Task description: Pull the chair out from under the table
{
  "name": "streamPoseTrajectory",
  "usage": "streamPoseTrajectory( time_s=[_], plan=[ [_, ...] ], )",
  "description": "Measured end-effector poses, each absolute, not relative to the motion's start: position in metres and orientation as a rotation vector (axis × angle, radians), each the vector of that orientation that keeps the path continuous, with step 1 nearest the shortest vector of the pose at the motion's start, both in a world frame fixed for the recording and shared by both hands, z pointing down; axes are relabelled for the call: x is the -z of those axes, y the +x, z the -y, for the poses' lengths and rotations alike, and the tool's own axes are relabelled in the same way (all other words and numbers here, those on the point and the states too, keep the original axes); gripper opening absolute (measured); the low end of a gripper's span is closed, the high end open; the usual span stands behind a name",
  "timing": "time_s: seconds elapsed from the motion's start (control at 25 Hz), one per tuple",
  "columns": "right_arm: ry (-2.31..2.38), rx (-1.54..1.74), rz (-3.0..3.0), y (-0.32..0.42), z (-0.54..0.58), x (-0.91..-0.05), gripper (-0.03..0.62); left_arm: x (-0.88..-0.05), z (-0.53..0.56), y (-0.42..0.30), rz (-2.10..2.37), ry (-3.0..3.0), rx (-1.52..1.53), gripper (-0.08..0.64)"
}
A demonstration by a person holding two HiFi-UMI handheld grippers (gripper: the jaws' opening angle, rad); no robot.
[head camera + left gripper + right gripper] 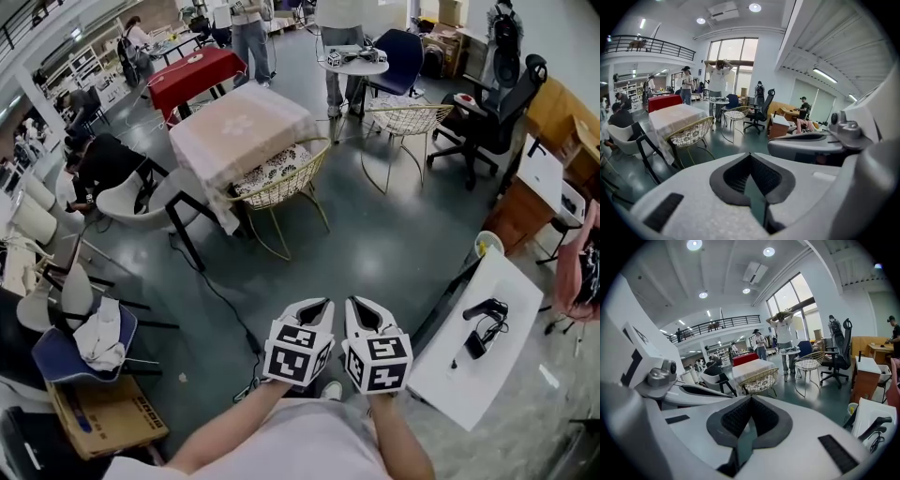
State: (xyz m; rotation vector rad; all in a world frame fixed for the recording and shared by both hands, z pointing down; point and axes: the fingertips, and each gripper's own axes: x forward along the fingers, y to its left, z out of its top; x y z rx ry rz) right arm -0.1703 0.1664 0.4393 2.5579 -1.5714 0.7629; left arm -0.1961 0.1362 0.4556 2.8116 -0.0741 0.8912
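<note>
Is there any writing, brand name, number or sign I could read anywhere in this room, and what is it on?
No text can be read in any of the views.
Cardboard box: dark print along its edge, too small and blurred to read.
Left claw and right claw: the cubes on them carry black-and-white square patterns, not letters or numbers.

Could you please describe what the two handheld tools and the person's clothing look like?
The left tool and right tool are matching white moulded shells, with dark textured pads lining the jaws. Each carries a cube with black-and-white square markers. The person wears a pale top.
</note>
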Motion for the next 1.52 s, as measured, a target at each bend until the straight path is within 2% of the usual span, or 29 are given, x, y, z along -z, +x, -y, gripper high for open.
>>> streamPoseTrajectory(
  time_s=[0.88, 1.52],
  plan=[
    [2.55, -0.847, 1.469, -0.053, -0.065, -0.461, 0.002, -0.477, -0.036, -0.073, -0.039, 2.749, -0.932, 0.003],
    [2.515, -0.849, 1.448, -0.009, 0.032, -0.455, 0.002, -0.471, 0.06, -0.026, -0.068, 2.716, -0.879, 0.003]
  ],
)
